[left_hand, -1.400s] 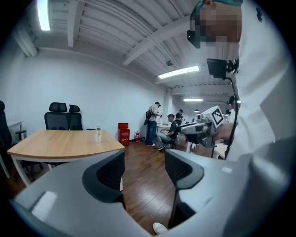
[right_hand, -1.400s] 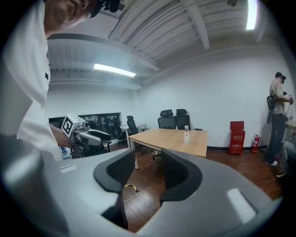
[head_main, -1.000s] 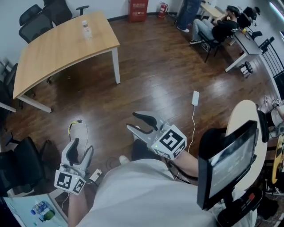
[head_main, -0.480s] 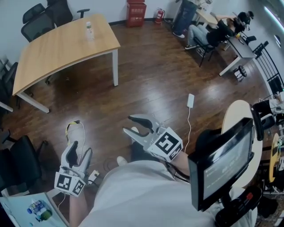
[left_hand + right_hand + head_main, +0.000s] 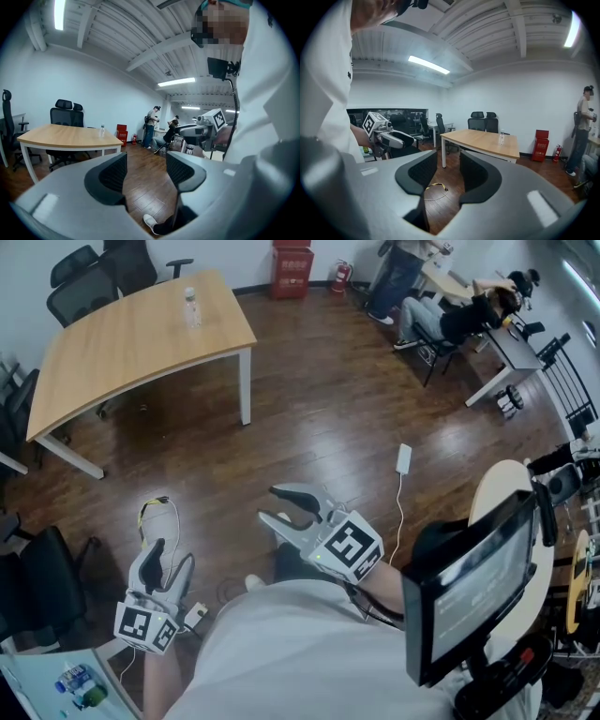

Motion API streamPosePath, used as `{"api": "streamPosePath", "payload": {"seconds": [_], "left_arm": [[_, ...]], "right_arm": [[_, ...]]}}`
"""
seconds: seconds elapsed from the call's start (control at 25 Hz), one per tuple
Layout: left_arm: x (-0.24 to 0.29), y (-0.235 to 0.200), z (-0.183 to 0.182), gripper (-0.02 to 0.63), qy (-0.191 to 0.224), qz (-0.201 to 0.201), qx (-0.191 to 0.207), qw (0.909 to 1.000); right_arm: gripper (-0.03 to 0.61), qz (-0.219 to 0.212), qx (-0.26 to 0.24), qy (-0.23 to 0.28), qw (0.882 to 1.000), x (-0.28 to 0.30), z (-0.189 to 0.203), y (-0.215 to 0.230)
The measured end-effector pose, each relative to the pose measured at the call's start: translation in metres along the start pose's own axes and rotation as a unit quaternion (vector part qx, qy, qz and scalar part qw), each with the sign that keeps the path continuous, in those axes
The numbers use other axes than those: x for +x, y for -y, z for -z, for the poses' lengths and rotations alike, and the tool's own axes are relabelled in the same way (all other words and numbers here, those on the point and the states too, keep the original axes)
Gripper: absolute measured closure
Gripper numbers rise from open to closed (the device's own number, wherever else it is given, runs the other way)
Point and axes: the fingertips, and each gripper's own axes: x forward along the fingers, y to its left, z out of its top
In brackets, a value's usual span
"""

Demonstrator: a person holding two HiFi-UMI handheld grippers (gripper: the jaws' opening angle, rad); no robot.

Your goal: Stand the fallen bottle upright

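Observation:
A small clear bottle (image 5: 191, 306) stands upright near the far end of the wooden table (image 5: 131, 348), well away from both grippers. My left gripper (image 5: 171, 559) hangs low at the left over the floor, open with nothing between its jaws. My right gripper (image 5: 274, 504) is in the middle, also open and empty. The left gripper view shows the bottle (image 5: 102, 130) on the table (image 5: 70, 136) beyond the parted jaws (image 5: 146, 161). In the right gripper view the bottle (image 5: 502, 137) stands on the table (image 5: 483, 140) past the open jaws (image 5: 448, 164).
Black office chairs (image 5: 89, 282) stand behind the table. A yellow cable (image 5: 155, 512) and a white charger with its cord (image 5: 404, 460) lie on the wood floor. People sit at desks (image 5: 450, 315) at the back right. A monitor (image 5: 473, 582) is close at my right.
The head view has swung slightly. My right gripper has drifted a little left and down in it. Both jaws stand as before, and the bottle has not moved.

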Motion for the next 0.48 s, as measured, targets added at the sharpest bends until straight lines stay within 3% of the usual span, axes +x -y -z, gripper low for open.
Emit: {"api": "streamPosePath", "payload": {"seconds": [0.24, 0.48], "left_arm": [[0.040, 0.012, -0.002, 0.353, -0.013, 0.023, 0.001, 0.9996], [0.102, -0.009, -0.018, 0.353, -0.014, 0.022, 0.007, 0.9996]], "right_arm": [[0.423, 0.019, 0.014, -0.003, 1.000, -0.015, 0.011, 0.038], [0.424, 0.027, 0.016, 0.003, 1.000, -0.001, 0.013, 0.104]]}}
